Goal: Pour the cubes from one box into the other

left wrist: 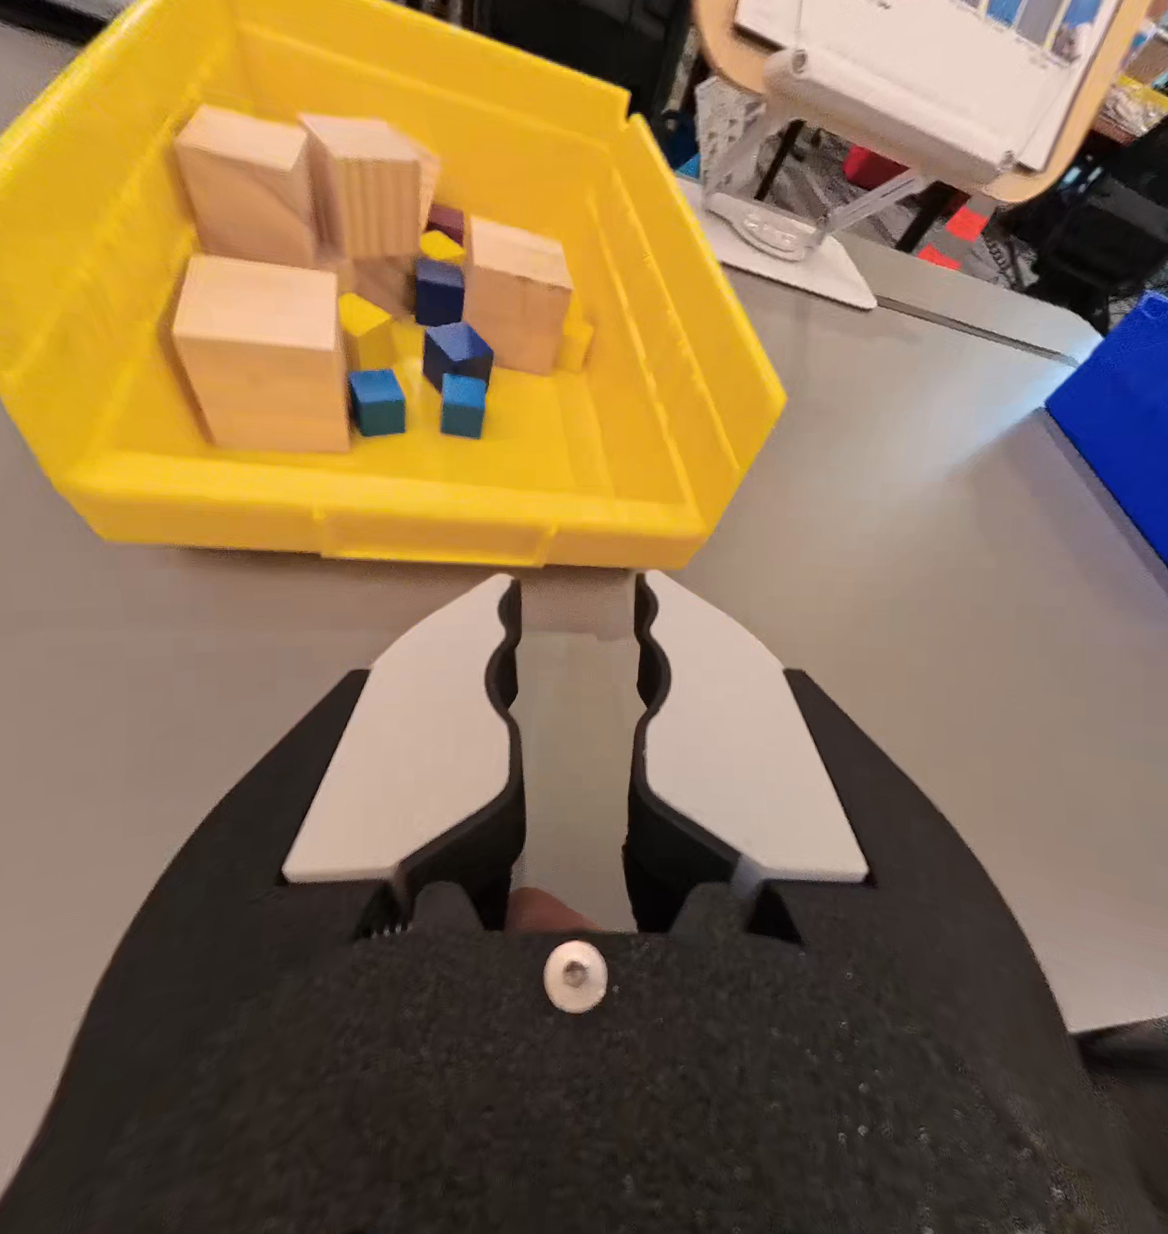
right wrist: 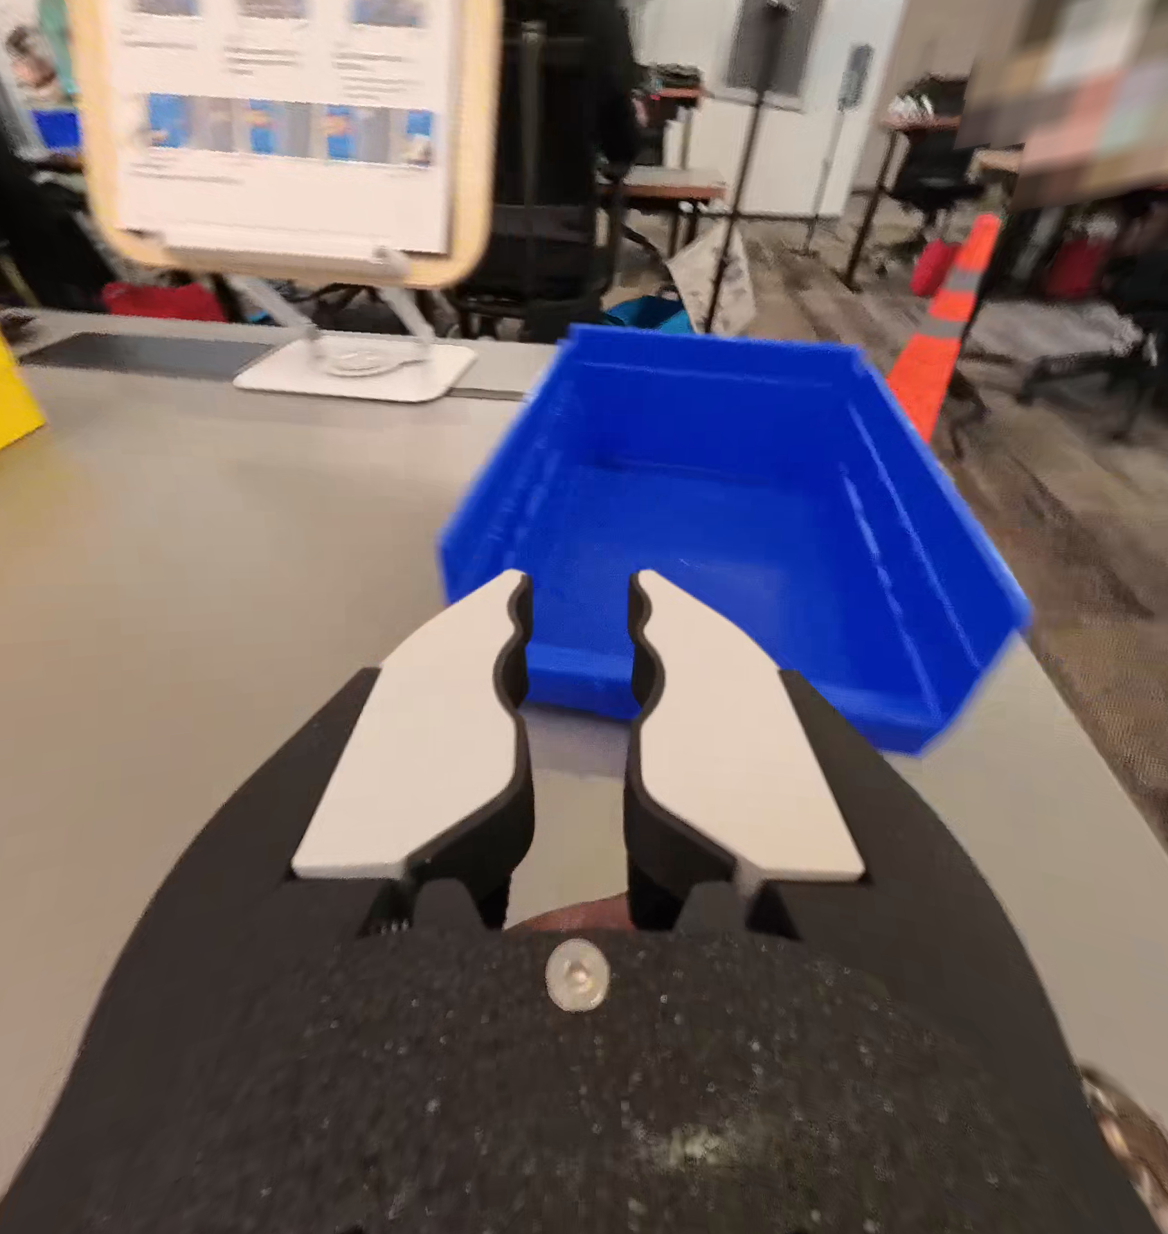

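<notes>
i'm holding the left gripper with jaws apart, gripping nothing, its tips just short of the yellow box's low front lip; the right gripper is likewise gaping and empty, tips crossing the blue box's front lip; nothing is poured yet, i judge: the cubes, big pale wooden ones and small painted ones, are sitting in the yellow box, the blue one looking bare; both are glossy ribbed plastic on a smooth grey table.
</notes>
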Available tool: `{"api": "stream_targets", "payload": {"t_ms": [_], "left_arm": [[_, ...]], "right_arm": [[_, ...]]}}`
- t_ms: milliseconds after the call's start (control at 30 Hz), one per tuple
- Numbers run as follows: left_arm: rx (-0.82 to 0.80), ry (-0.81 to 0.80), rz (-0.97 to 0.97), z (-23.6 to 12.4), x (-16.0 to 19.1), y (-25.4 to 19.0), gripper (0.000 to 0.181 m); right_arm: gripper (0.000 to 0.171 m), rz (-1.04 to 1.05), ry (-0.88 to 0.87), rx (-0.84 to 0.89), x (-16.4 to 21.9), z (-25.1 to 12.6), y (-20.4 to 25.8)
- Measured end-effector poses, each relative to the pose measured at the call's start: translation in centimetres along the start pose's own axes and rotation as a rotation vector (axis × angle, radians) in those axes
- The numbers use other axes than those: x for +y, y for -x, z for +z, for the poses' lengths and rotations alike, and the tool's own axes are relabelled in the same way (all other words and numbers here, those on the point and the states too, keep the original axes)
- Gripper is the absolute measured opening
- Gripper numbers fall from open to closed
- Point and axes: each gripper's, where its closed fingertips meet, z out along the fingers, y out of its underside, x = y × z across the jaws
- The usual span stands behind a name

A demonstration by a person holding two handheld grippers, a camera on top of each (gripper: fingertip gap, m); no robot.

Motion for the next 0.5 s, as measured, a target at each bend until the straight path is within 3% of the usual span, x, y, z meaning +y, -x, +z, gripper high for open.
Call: {"api": "stream_targets", "payload": {"t_ms": [100,233,500], "left_arm": [[-0.042,-0.082,0.046,0.3,-1.8,0.4,0.030],[-0.043,-0.016,0.027,1.8,-0.6,1.0,0.030],[-0.059,-0.016,0.056,1.8,-0.5,1.5,0.030]], "right_arm": [[0.026,0.177,-0.011,0.021,0.9,-0.2,-3.8],[0.027,0.152,0.124,0.110,4.3,0.8,-6.2],[0.027,0.143,0.158,0.110,5.3,2.0,-5.5]]}}
